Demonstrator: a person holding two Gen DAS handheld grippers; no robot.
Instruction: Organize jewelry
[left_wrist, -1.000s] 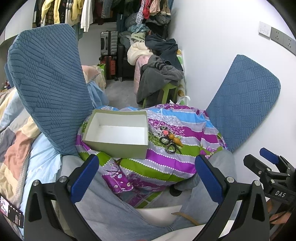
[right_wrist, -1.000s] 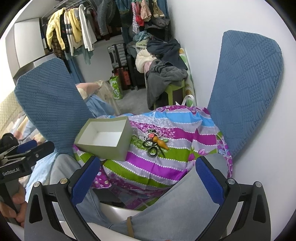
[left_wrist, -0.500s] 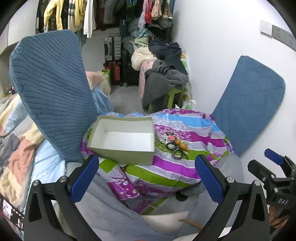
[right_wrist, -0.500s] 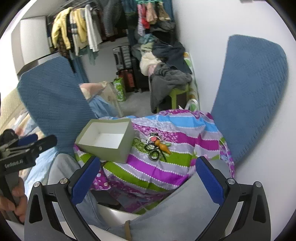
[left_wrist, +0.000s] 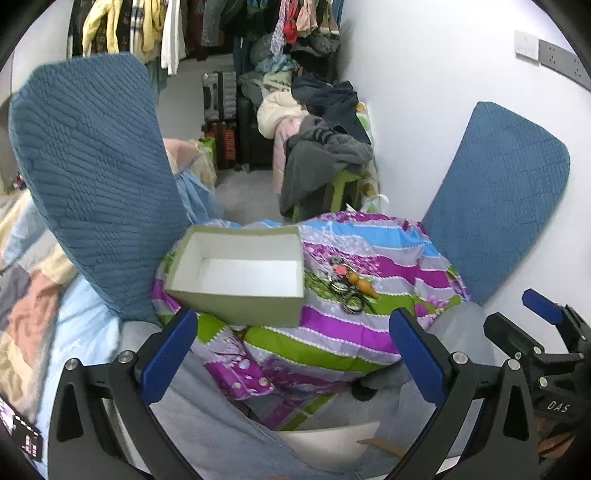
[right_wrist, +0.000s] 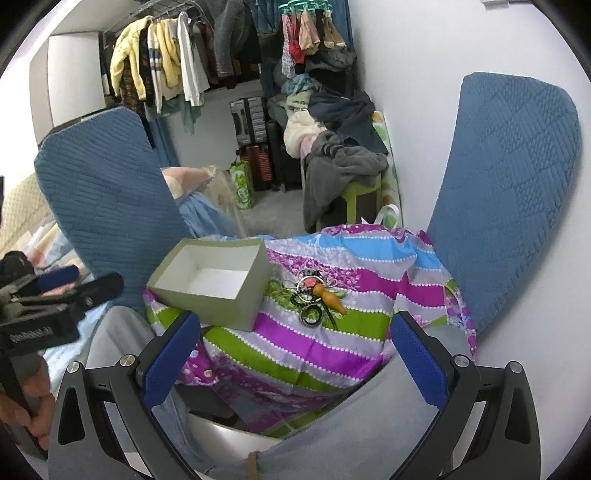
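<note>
Though tangled, jewelry (right_wrist: 317, 298) with orange gourd pendant (right_wrist: 331, 299)

Box (left_wrist: 236, 280) sits on quilt (left_wrist: 332, 332), jewelry pile (left_wrist: 349, 286) just right of it.

Tangled jewelry (right_wrist: 316, 299) beside empty open box (right_wrist: 210, 282)

White letters "DAS" stand on the black body of the right gripper (left_wrist: 546, 314) at the lower right of the left wrist view; lettering on the left gripper (right_wrist: 62, 284) blurs.
</note>
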